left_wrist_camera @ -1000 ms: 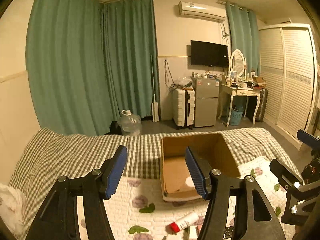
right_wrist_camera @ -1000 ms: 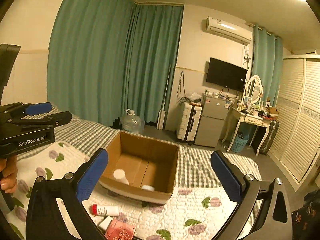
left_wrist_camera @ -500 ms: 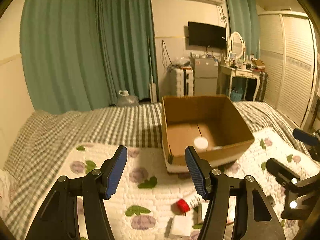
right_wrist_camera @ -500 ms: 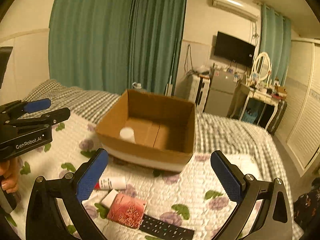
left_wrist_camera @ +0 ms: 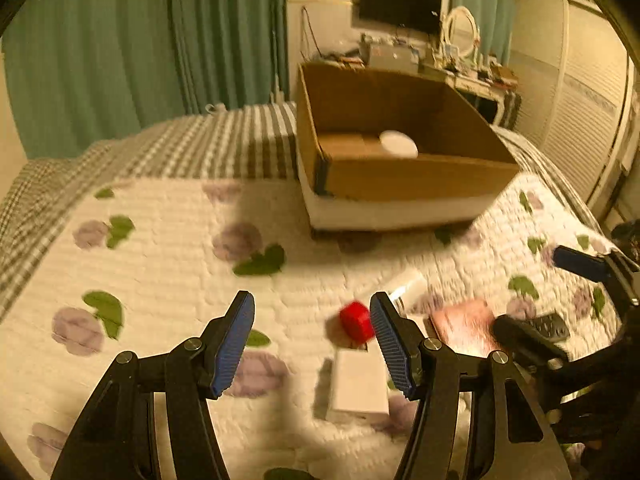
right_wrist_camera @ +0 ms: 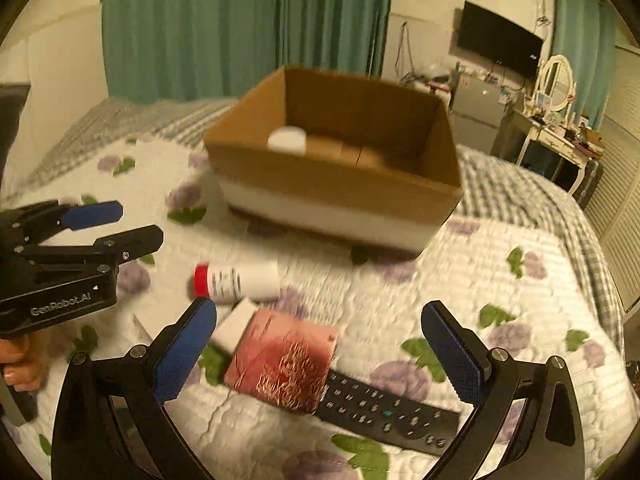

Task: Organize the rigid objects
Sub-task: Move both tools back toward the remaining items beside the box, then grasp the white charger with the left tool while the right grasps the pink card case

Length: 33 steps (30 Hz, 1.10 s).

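An open cardboard box [left_wrist_camera: 404, 176] [right_wrist_camera: 336, 184] stands on the bed with a white round object [left_wrist_camera: 398, 143] [right_wrist_camera: 286, 140] inside. In front of it lie a white tube with a red cap [right_wrist_camera: 236, 278] [left_wrist_camera: 356, 320], a small white box [left_wrist_camera: 358, 386] [right_wrist_camera: 236, 326], a pink packet [right_wrist_camera: 282, 364] [left_wrist_camera: 464, 326] and a black remote [right_wrist_camera: 384, 410] [left_wrist_camera: 546, 326]. My left gripper [left_wrist_camera: 312, 340] is open and empty, low over the quilt just left of the red cap. My right gripper [right_wrist_camera: 320, 348] is open and empty, above the pink packet.
The bed has a white floral quilt [left_wrist_camera: 160, 272] over a checked blanket [left_wrist_camera: 224, 148]. Green curtains [right_wrist_camera: 240, 28], a TV [right_wrist_camera: 500, 44], a dressing table [right_wrist_camera: 556, 136] and a white wardrobe [left_wrist_camera: 576, 100] stand beyond the bed.
Both grippers have tilted down and moved closer to the bed. The loose objects now sit between and under the fingers. Both stay open.
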Tool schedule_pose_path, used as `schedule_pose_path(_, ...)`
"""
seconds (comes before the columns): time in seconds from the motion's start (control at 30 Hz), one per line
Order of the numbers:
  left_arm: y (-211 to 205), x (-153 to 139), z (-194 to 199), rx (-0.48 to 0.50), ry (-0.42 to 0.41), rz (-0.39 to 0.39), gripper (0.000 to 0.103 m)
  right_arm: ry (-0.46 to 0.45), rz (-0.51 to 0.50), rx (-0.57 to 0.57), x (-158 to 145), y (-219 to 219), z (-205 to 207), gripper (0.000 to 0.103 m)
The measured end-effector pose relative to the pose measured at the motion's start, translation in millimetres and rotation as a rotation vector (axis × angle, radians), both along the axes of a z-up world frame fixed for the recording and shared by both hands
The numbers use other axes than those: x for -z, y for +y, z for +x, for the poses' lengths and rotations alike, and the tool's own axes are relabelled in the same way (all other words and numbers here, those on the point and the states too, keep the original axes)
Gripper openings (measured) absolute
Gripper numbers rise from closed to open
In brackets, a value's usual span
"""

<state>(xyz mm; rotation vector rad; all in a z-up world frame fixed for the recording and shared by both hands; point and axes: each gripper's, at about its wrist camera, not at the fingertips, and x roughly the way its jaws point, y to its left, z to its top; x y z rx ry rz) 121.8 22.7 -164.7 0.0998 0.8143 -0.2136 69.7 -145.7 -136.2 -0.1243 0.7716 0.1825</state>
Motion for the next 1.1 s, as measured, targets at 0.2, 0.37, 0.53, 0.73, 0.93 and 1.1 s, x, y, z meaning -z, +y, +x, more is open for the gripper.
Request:
schedule_pose_path(0.2,-5,19,-1,0.046,0.081,-0.002,0.063,0.094,-0.02,-0.035,36,8,8,0.102)
schedule_pose_path(0.37,-10,29,-3,0.084,0.13,-0.011,0.063,0.126,-0.025,-0.063,52,13,10,0.094)
schedule_pose_path(0.53,-15,35,-4,0.101,0.163,0.008,0.063,0.158,0.044,-0.081,57,5,15,0.087)
schedule_pose_path(0.73,-13,53,-3,0.084,0.236,0.028,0.063,0.222,0.0,-0.096,72,14,20,0.087)
schedule_pose_path(0.93,-15,58,-3,0.088,0.224,0.046,0.06,0.193,0.032,-0.092,66,10,17,0.067)
schedule_pose_path(1.1,-24,60,-8,0.121,0.197,0.085,0.041,0.183,0.078,-0.072,58,-1,12,0.058)
